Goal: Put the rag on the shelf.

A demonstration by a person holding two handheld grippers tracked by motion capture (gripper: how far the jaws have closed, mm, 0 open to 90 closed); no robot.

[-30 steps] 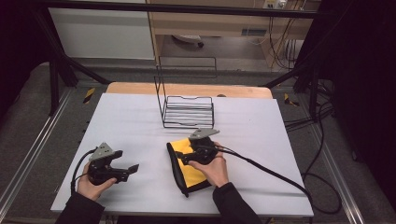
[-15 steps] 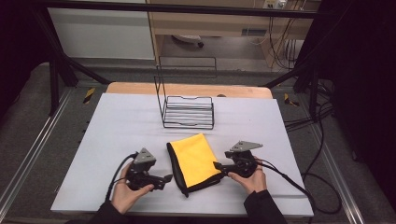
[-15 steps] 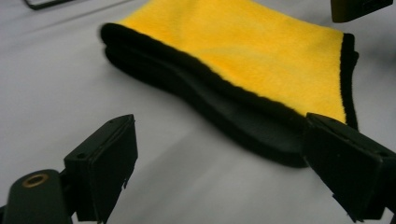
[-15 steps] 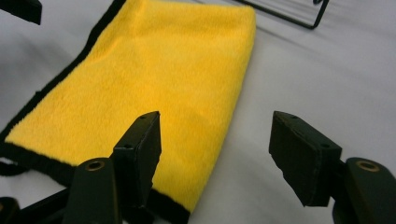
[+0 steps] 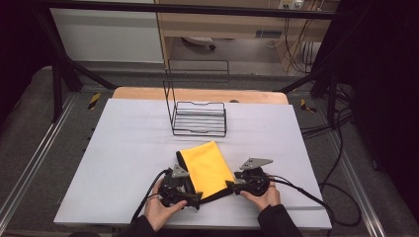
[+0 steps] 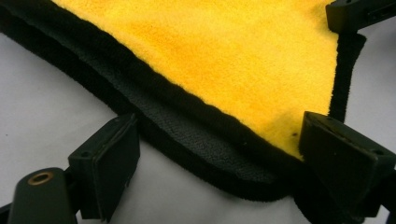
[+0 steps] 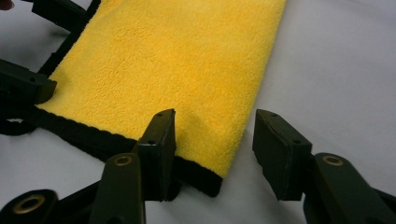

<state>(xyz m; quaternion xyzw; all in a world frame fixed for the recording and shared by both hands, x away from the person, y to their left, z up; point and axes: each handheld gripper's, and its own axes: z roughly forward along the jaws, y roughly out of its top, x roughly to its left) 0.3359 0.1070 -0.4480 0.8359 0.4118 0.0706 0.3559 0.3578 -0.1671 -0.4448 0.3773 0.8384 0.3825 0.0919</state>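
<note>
A yellow cloth point(image 5: 206, 167) with a black edge and black underside lies folded on the white table top point(image 5: 123, 148), near its front edge. My left gripper point(image 5: 194, 200) is open at the cloth's near left corner, and that black-edged corner point(image 6: 252, 182) lies between its jaws point(image 6: 229, 163). My right gripper point(image 5: 230, 186) is at the near right corner. Its jaws have just been closing, and the corner point(image 7: 205, 172) sits between them point(image 7: 219, 149) with a gap left on the outer side. One pad point(image 7: 161, 149) rests over the cloth.
A black wire rack point(image 5: 198, 117) stands behind the cloth, toward the back of the table. Cables trail from both grippers over the front edge. The other gripper's jaws point(image 7: 25, 86) show at the cloth's far corner in the right gripper view.
The right gripper left the top of the cloth and came to its near right corner. The left gripper crossed from the table's left to the near left corner. The cloth now lies flat.
</note>
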